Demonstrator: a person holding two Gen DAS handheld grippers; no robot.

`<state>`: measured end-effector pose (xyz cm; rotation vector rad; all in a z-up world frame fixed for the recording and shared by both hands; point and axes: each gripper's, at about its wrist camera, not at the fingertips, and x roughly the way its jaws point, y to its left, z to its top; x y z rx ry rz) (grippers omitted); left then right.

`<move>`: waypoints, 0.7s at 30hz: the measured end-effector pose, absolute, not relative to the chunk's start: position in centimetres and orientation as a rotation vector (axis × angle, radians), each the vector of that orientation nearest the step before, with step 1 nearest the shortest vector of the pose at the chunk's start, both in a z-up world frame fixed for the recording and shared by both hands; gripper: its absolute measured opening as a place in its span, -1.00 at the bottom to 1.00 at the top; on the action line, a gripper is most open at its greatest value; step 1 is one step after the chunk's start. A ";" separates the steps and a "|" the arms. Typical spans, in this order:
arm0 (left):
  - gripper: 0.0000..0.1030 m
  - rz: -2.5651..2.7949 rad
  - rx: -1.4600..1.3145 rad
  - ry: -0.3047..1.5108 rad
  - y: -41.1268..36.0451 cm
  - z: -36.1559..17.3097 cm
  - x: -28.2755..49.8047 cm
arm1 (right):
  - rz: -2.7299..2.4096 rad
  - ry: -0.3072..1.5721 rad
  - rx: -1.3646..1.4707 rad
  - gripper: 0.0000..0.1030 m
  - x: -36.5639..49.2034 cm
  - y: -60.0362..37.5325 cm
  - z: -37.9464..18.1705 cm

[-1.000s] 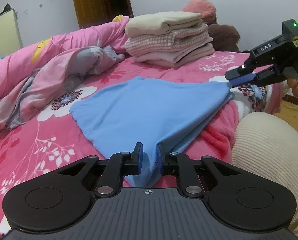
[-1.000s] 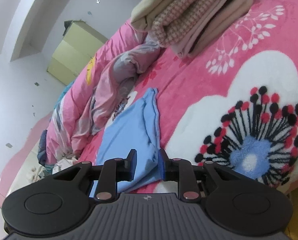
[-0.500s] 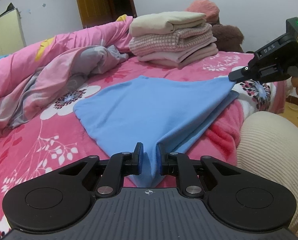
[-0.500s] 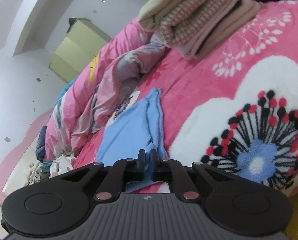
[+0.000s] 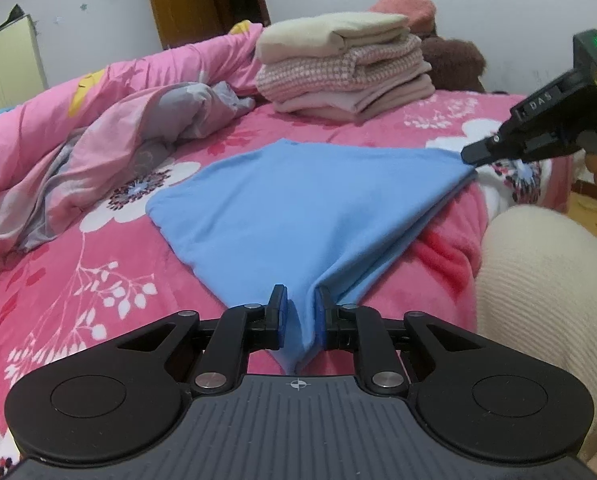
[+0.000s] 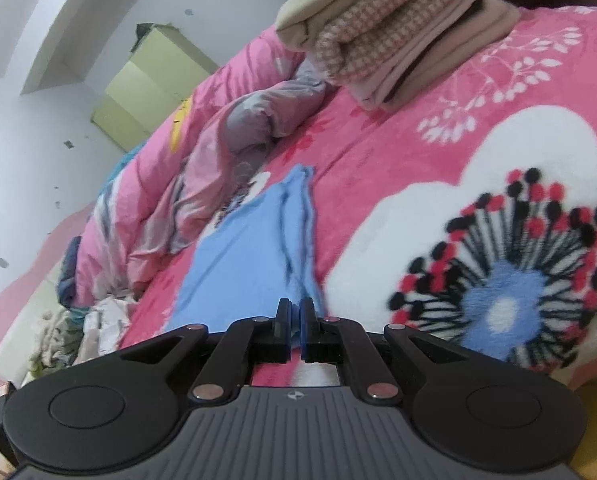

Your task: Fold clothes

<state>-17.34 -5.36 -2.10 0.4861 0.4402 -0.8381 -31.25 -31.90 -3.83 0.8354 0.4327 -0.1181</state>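
Note:
A light blue garment (image 5: 306, 204) lies folded over on the pink flowered bedspread (image 5: 78, 280). Its near corner is bunched between the pads of my left gripper (image 5: 301, 307), which is shut on it. My right gripper (image 5: 468, 156) comes in from the right of the left wrist view and pinches the garment's far right corner. In the right wrist view the blue garment (image 6: 250, 256) runs away from my right gripper (image 6: 295, 312), whose pads are shut on its edge. The cloth is stretched a little between the two grips.
A stack of folded beige and pink clothes (image 5: 342, 68) sits at the back of the bed, with a brown plush toy (image 5: 454, 60) behind it. A crumpled pink duvet (image 5: 90, 136) fills the left. A person's cream-clad knee (image 5: 546, 288) is at the right.
The right gripper's jaws closed from open onto the blue garment's corner. The left gripper kept its hold and its place.

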 end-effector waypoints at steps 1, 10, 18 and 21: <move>-0.69 -0.837 0.497 0.439 -5.4 -2.2 -17.5 | -0.124 0.434 0.839 -0.93 -31.3 -32.0 -4.0; -0.62 -0.808 0.570 0.423 -5.0 -2.4 -18.6 | -0.121 0.432 0.853 -0.93 -31.3 -32.2 -4.3; -0.69 -0.748 0.574 0.390 -4.4 -2.1 -18.9 | -0.119 0.429 0.862 -0.93 -31.4 -32.3 -4.4; -0.70 -0.724 0.560 0.361 -4.0 -1.4 -18.9 | -0.117 0.430 0.858 -0.93 -31.4 -32.2 -4.3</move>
